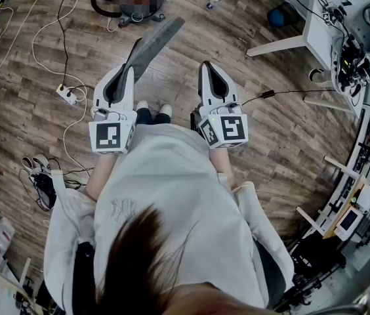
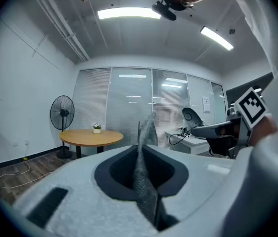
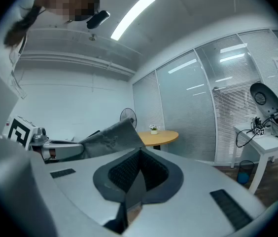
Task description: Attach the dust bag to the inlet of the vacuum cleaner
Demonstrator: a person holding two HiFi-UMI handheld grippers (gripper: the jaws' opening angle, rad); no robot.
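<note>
The grey dust bag is a long flat sheet that sticks out forward over the wooden floor. My left gripper is shut on its near end. In the left gripper view the dust bag stands edge-on, pinched between the jaws of the left gripper. My right gripper is level beside it, shut with nothing in it. The right gripper view shows the right gripper with its jaws together and the dust bag off to the left. The red and black vacuum cleaner stands on the floor ahead, partly under a mosaic patch.
A white power strip with long cables lies on the floor at the left. A white desk with equipment stands at the right, with a blue object beneath it. A round wooden table and a standing fan are further off.
</note>
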